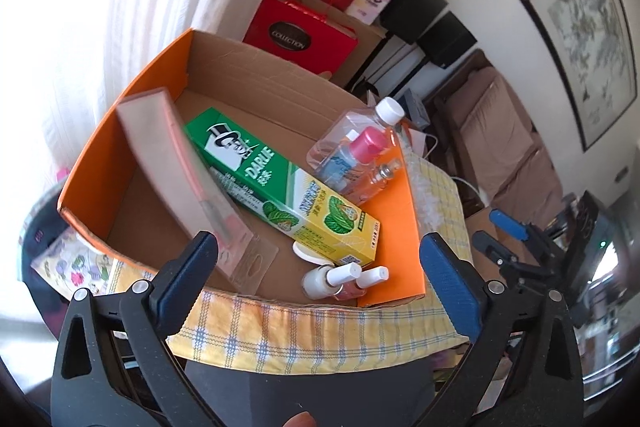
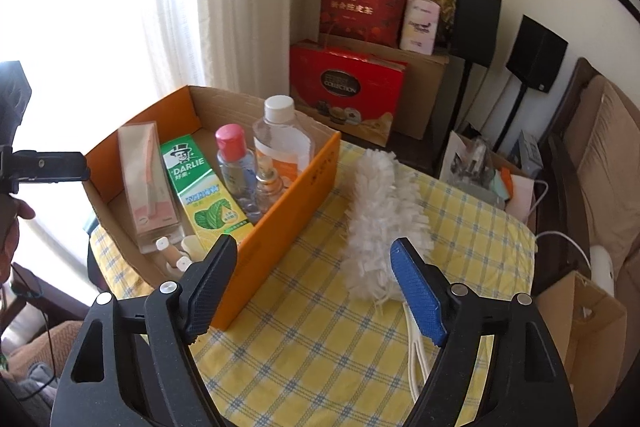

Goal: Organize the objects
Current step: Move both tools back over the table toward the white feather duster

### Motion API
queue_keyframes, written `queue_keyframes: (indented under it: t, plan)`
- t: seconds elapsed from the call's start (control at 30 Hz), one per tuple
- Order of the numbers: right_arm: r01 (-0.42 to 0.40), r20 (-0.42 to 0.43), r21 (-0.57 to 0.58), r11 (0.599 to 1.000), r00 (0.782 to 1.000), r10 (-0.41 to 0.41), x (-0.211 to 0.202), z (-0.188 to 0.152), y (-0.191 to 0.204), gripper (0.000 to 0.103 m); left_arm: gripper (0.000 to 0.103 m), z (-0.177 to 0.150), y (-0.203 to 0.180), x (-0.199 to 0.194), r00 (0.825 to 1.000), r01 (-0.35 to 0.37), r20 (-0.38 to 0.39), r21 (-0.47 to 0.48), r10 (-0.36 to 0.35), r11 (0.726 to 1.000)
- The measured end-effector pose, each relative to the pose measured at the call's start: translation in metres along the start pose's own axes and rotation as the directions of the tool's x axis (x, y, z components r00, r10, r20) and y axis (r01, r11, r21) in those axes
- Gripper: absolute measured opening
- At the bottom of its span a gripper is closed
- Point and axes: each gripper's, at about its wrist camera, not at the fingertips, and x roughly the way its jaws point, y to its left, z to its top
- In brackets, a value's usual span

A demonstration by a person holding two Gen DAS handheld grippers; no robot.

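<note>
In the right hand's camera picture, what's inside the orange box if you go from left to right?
Toothbrush pack → green Darlie toothpaste box → small bottle with a pink cap → big clear bottle with a white cap. All sit in the orange box.

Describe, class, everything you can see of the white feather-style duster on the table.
The duster has a long fluffy head of white strips, soft and fibrous by its look, and a white forked handle at its near end. It lies flat on the yellow checked tablecloth, outside the orange cardboard box, to its right and apart from it. Its head points away from the camera. Nothing grips it; the right gripper hangs above its handle end with jaws open.
</note>
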Motion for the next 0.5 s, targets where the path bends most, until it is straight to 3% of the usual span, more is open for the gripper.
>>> queue_keyframes:
  t: [0.5]
  plan:
    - [0.071,-0.013,0.107,0.992,0.997,-0.070,-0.015,-0.025,-0.037,0.081,0.101,-0.007,-0.076,0.025,0.999,-0.042,0.004,0.202,0.042,0.978]
